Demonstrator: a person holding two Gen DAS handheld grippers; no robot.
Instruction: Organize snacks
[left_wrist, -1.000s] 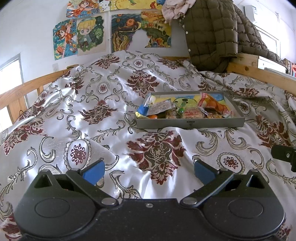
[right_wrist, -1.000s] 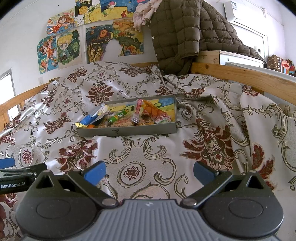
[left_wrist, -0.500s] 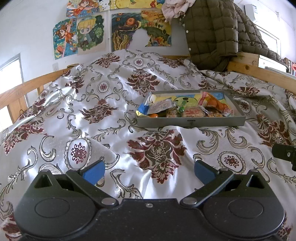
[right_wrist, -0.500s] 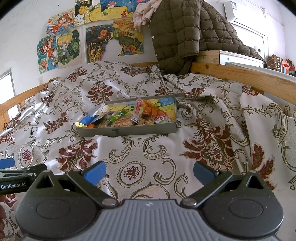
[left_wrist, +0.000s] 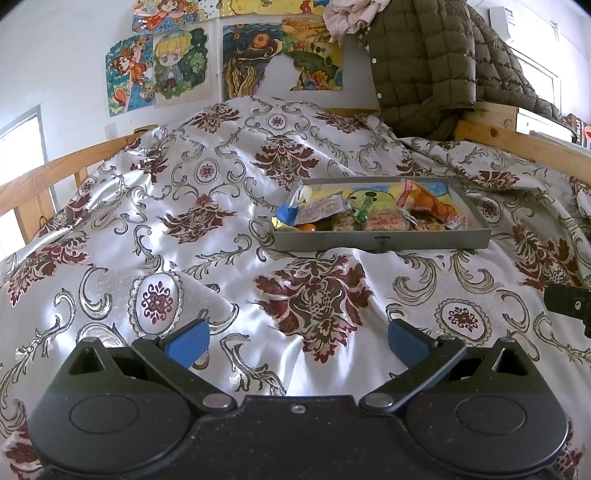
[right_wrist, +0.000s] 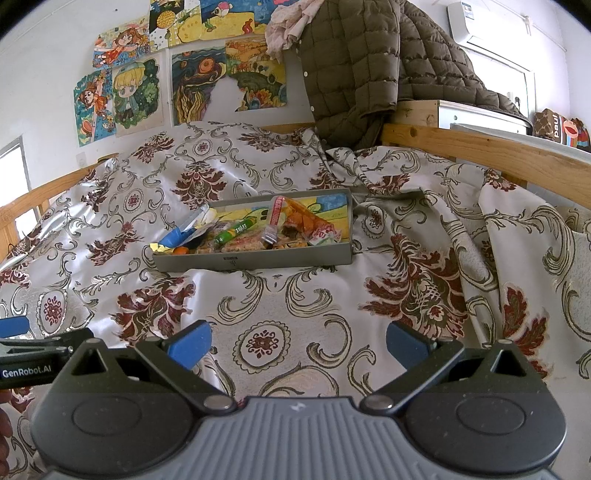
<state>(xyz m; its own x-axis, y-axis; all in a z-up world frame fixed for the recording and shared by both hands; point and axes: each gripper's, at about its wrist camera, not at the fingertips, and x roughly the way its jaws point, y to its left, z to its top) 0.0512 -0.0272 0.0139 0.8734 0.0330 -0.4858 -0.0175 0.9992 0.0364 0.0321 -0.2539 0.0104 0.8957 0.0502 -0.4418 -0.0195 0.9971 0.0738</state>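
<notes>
A shallow grey tray (left_wrist: 380, 240) (right_wrist: 255, 261) lies on the patterned bedspread, ahead of both grippers. Several wrapped snacks fill it: a green stick (right_wrist: 235, 231), a blue packet (right_wrist: 175, 236), an orange packet (left_wrist: 428, 201), a small orange ball (left_wrist: 307, 228) and bars (left_wrist: 384, 222). My left gripper (left_wrist: 297, 341) hovers open over the bedspread, well short of the tray, with nothing between its blue fingers. My right gripper (right_wrist: 297, 341) is also open and empty, equally short of the tray. The left gripper's side (right_wrist: 33, 350) shows at the left edge of the right wrist view.
A white, maroon and grey bedspread (left_wrist: 184, 221) covers the bed with folds and a raised hump behind the tray. Wooden rails (right_wrist: 480, 151) run along both sides. A quilted olive jacket (right_wrist: 362, 70) hangs at the back right. Cartoon posters (left_wrist: 177, 70) are on the wall.
The left wrist view has tilted down a little, so the tray sits slightly lower in it. The right gripper has not visibly moved. Both stay open.
</notes>
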